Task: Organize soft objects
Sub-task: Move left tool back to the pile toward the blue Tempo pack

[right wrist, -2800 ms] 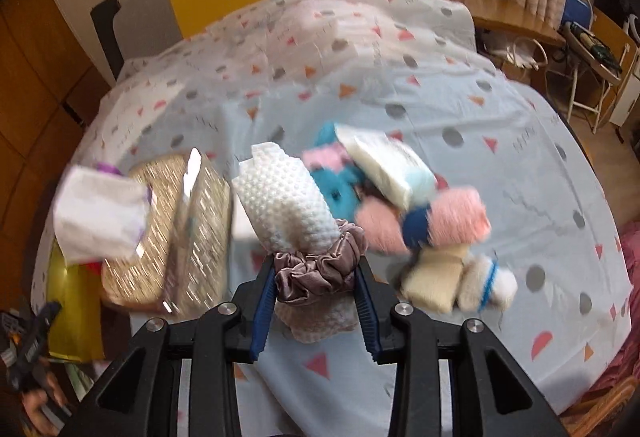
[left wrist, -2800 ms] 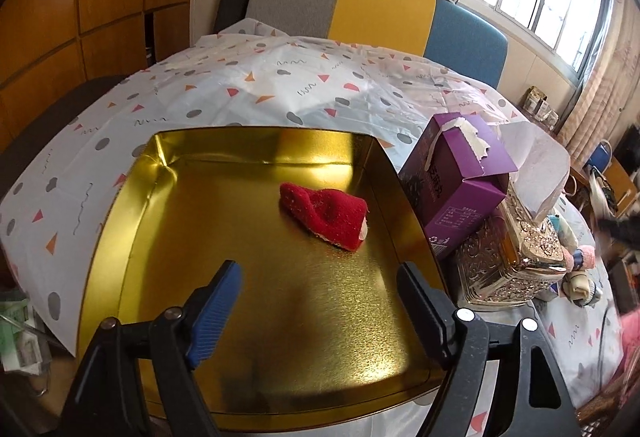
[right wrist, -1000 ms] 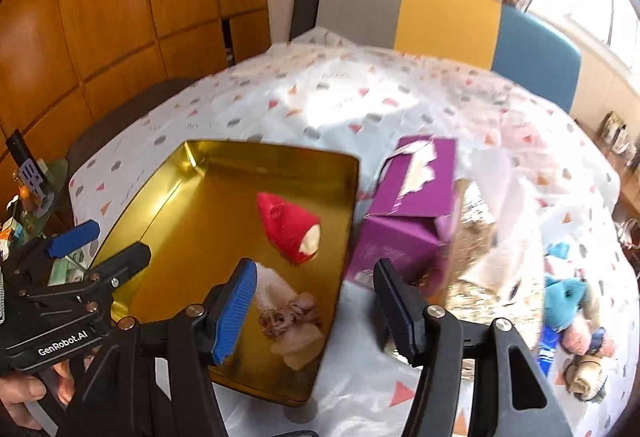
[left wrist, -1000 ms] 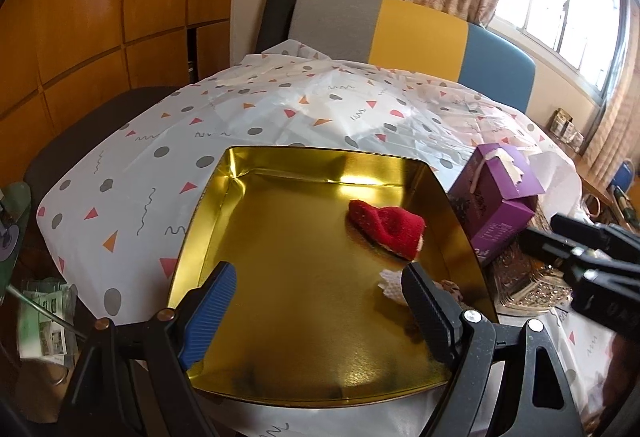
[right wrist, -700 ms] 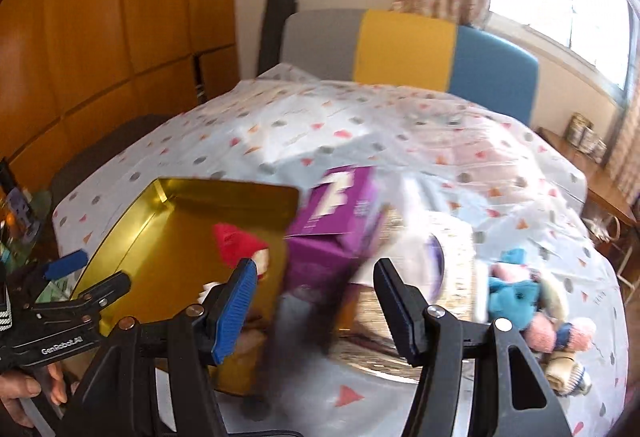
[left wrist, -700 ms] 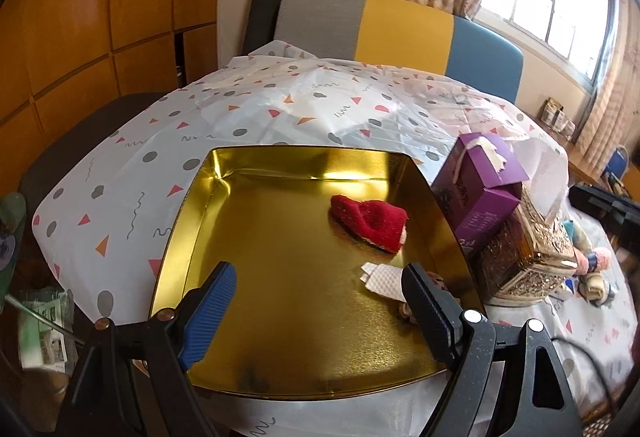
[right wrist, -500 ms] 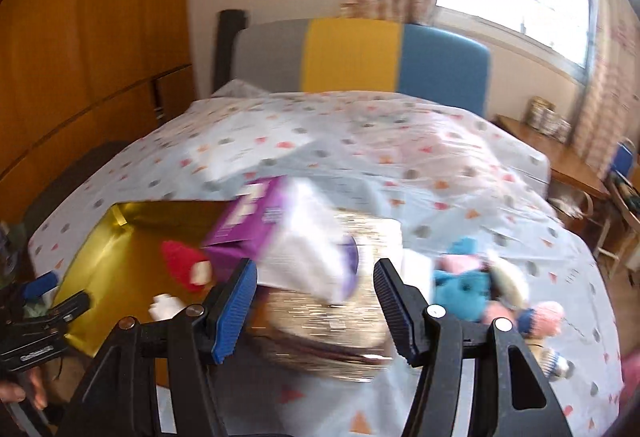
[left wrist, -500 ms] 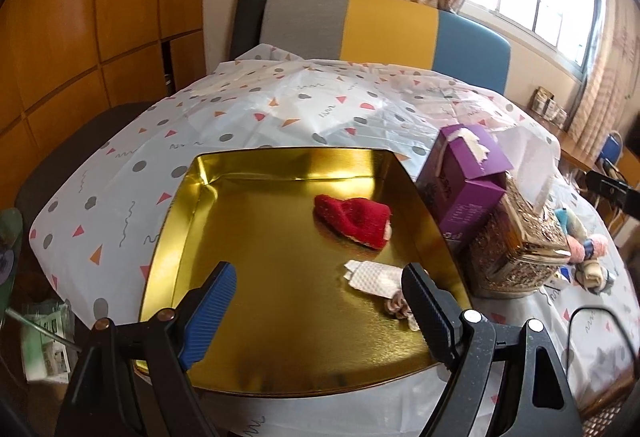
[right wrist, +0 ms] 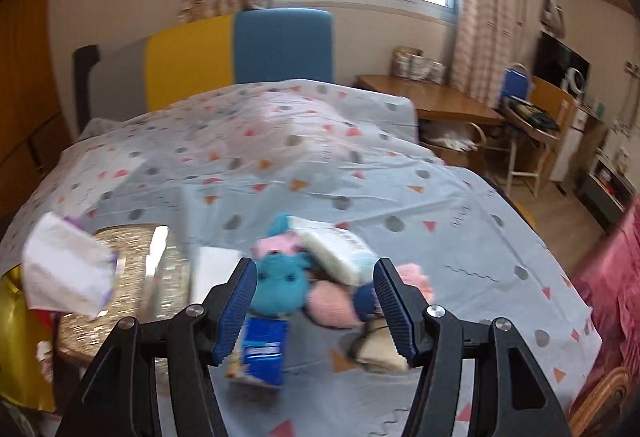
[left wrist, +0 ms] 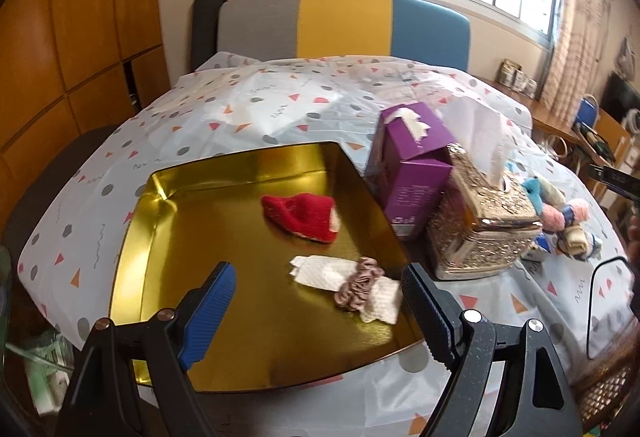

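A gold tray (left wrist: 224, 369) lies on the patterned tablecloth. In it are a red knitted hat (left wrist: 302, 215) and a white cloth bundled with a mauve scrunchie (left wrist: 358, 287). My left gripper (left wrist: 316, 311) hovers open over the tray's near side, empty. My right gripper (right wrist: 314, 301) is open and empty above a heap of soft things: a turquoise plush (right wrist: 280, 283), pink pompoms (right wrist: 332, 303), a white packet (right wrist: 338, 251), a cream sock (right wrist: 380, 353) and a blue tissue pack (right wrist: 264, 349). The same heap (left wrist: 560, 217) shows at the right of the left wrist view.
A purple tissue box (left wrist: 412, 165) and a silver ornate tissue box (left wrist: 480, 225) stand between tray and heap. A grey, yellow and blue sofa back (left wrist: 344, 25) lies beyond the table. A wooden desk and chairs (right wrist: 452, 105) stand at the right, wooden panels at the left.
My right gripper swung right from above the tray, past the tissue boxes, to over the soft heap. The white cloth with scrunchie now lies in the tray. My left gripper shifted slightly.
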`<control>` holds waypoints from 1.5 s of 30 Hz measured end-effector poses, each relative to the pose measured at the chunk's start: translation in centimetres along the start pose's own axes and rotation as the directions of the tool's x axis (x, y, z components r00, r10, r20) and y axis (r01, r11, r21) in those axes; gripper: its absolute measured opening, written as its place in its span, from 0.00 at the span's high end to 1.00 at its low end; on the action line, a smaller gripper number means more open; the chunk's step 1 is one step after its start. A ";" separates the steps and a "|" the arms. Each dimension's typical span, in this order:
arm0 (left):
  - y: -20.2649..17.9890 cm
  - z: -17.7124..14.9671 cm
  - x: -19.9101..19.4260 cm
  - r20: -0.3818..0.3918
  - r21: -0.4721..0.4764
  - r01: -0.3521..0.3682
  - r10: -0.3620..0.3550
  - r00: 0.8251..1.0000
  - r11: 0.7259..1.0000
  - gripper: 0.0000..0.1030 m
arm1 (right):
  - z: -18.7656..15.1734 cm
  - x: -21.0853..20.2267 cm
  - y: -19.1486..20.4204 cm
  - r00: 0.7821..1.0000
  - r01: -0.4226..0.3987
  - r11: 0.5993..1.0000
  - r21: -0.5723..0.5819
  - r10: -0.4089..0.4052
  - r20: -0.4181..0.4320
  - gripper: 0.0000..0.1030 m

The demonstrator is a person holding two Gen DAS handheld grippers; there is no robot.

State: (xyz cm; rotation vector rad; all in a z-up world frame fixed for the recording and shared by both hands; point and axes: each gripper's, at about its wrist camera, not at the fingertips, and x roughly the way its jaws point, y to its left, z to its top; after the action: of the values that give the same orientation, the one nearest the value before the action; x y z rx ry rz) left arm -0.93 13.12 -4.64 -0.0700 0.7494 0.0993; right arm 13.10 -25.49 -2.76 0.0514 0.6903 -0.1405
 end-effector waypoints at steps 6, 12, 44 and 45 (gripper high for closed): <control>-2.7 0.4 -0.6 0.007 0.067 0.072 -0.072 0.997 0.995 0.17 | -0.7 3.1 -5.4 0.997 0.073 0.988 0.132 -0.070 -0.025 0.40; -6.8 2.0 -1.8 0.033 0.162 0.197 -0.205 0.978 0.967 0.17 | -1.6 4.2 -9.2 0.993 0.095 0.945 0.314 -0.066 -0.102 0.40; -33.6 3.0 14.5 -0.418 0.307 0.307 -0.162 0.894 0.901 0.28 | -3.2 4.7 -14.3 0.990 -0.018 0.801 0.598 0.098 -0.100 0.40; -33.7 2.7 14.9 -0.418 0.306 0.297 -0.153 0.896 0.905 0.28 | -3.3 4.7 -14.4 0.990 -0.020 0.800 0.600 0.101 -0.100 0.40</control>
State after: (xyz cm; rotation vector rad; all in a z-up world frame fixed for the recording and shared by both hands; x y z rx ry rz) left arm 15.60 -19.08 -11.90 0.1819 1.1388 -0.2907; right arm 12.50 -39.92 -8.26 0.7020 0.7493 -0.2937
